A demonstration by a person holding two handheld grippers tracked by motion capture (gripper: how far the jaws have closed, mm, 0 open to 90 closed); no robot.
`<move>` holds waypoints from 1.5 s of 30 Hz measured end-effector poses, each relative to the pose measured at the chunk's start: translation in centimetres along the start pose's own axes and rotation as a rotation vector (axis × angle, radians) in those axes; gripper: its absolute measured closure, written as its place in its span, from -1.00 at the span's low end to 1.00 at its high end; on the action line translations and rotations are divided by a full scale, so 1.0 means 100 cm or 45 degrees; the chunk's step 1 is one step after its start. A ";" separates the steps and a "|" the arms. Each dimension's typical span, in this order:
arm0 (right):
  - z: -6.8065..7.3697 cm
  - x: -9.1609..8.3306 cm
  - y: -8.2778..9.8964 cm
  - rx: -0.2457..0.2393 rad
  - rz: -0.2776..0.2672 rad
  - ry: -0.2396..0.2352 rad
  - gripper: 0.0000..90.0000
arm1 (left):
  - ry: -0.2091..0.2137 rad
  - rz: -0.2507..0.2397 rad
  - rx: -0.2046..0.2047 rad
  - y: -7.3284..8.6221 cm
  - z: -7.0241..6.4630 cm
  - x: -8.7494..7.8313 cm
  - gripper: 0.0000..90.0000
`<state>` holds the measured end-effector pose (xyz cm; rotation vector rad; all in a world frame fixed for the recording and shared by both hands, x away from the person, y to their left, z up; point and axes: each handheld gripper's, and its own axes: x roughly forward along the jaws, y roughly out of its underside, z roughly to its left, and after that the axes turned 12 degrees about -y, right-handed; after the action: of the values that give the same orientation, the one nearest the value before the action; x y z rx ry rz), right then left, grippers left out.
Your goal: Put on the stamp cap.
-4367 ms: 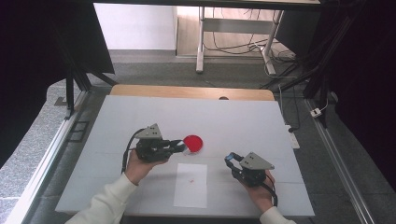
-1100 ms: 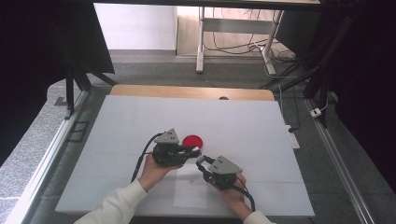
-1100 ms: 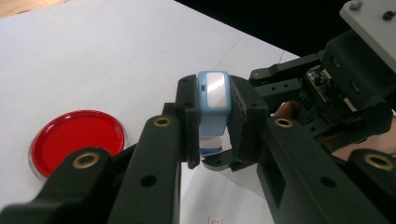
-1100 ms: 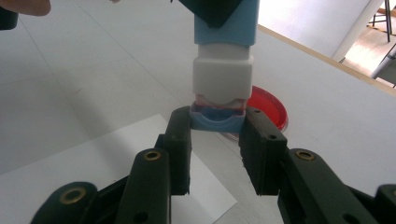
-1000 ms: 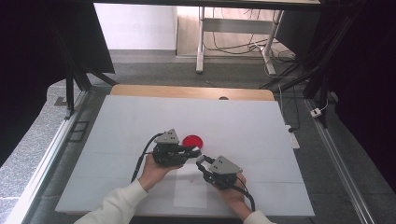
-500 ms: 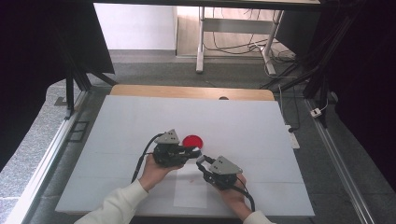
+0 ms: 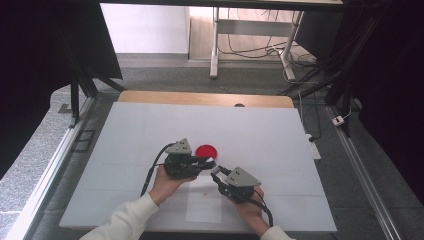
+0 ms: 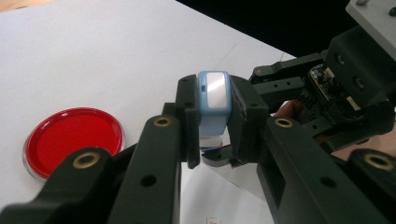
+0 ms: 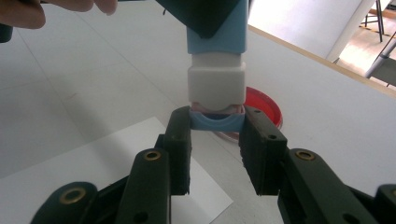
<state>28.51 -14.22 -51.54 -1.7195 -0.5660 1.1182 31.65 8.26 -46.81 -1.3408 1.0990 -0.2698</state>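
A small blue and white stamp-like block is held between both grippers above the table, just in front of the red round dish. My left gripper is shut on its blue body. My right gripper is shut on the blue cap at the block's other end, below its white middle section. In the high view the left gripper and right gripper meet tip to tip. The red dish lies flat on the table.
A white sheet of paper lies on the white table under and in front of the grippers. A wooden strip runs along the far edge. Dark frames and floor rails flank the table.
Since the earliest frame both hands have moved toward the middle and joined tips by the red dish. Over the last second nothing has moved.
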 end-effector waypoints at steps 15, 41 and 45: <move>0.000 0.000 0.000 -0.014 -0.011 0.017 0.43 | 0.017 -0.013 -0.033 0.000 0.001 0.000 0.67; 0.002 -0.002 0.001 -0.041 -0.009 0.090 0.43 | -0.017 -0.039 -0.071 0.004 -0.002 0.003 0.67; 0.001 -0.002 0.000 -0.038 -0.009 0.105 0.44 | -0.008 -0.024 -0.073 0.005 -0.002 0.005 0.67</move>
<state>28.27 -14.36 -51.50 -1.7795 -0.5398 1.0340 31.54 7.93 -47.45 -1.4030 1.0966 -0.2496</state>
